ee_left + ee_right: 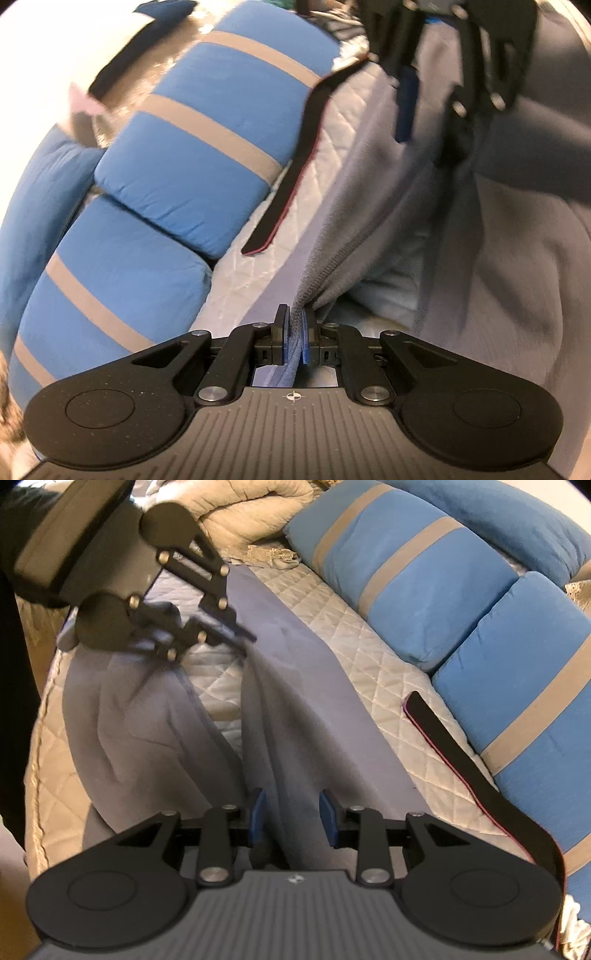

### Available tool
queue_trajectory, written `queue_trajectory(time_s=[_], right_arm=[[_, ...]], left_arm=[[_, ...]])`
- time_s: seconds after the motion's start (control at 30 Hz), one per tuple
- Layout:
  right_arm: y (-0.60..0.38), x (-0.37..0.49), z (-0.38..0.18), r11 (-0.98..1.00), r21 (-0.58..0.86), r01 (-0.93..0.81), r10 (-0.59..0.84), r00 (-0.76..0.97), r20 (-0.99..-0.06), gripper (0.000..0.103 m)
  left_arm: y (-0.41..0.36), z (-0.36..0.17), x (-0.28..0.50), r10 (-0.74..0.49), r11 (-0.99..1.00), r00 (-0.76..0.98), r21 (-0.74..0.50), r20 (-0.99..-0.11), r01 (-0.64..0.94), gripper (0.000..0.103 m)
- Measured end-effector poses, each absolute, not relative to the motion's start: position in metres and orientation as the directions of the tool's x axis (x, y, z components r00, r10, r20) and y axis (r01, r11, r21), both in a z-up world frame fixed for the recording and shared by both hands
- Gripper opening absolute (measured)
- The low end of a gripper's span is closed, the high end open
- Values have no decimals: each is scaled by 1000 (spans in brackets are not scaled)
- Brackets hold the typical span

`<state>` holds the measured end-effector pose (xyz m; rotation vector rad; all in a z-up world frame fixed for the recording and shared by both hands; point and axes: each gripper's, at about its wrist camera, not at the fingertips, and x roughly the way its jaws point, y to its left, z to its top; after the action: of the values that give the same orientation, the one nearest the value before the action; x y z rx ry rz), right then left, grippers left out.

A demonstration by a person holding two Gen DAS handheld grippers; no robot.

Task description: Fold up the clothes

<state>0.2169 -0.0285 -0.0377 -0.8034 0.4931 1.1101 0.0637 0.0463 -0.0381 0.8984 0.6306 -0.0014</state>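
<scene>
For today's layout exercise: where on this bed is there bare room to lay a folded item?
Bare quilt lies between the grey garment and the blue striped pillows, ending at the black strap. A smaller patch shows between the garment's folds. Near both grippers it is crowded.

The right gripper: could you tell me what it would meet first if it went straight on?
Most likely the grey garment: the fabric already lies between the right gripper's open jaws, on the quilted bed.

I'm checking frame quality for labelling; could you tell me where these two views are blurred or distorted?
Left wrist view: the right gripper at top is motion-smeared, the striped pillows bow from fisheye, and its own left gripper stays sharp. Right wrist view: the left gripper is blurred, and the grey garment is soft.
</scene>
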Motion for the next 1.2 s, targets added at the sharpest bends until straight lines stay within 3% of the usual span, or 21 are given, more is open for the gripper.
queue_trajectory(time_s=[0.53,0.63,0.7,1.2], right_arm=[[1,175,-67,120,-639,-759,489,606,-628,46],[5,169,-75,97,-682,-725,468,638,-611,32],[4,170,-75,93,-692,-716,461,647,-608,11],[-24,163,-62,-102,-629,-770,474,519,-711,2]], left_arm=[[58,-18,67,212,768,819,610,-534,198,6],[58,-18,65,207,766,818,609,-537,207,6],[58,-20,64,205,759,818,615,-538,214,6],[40,-69,49,186,552,738,690,-649,468,6]])
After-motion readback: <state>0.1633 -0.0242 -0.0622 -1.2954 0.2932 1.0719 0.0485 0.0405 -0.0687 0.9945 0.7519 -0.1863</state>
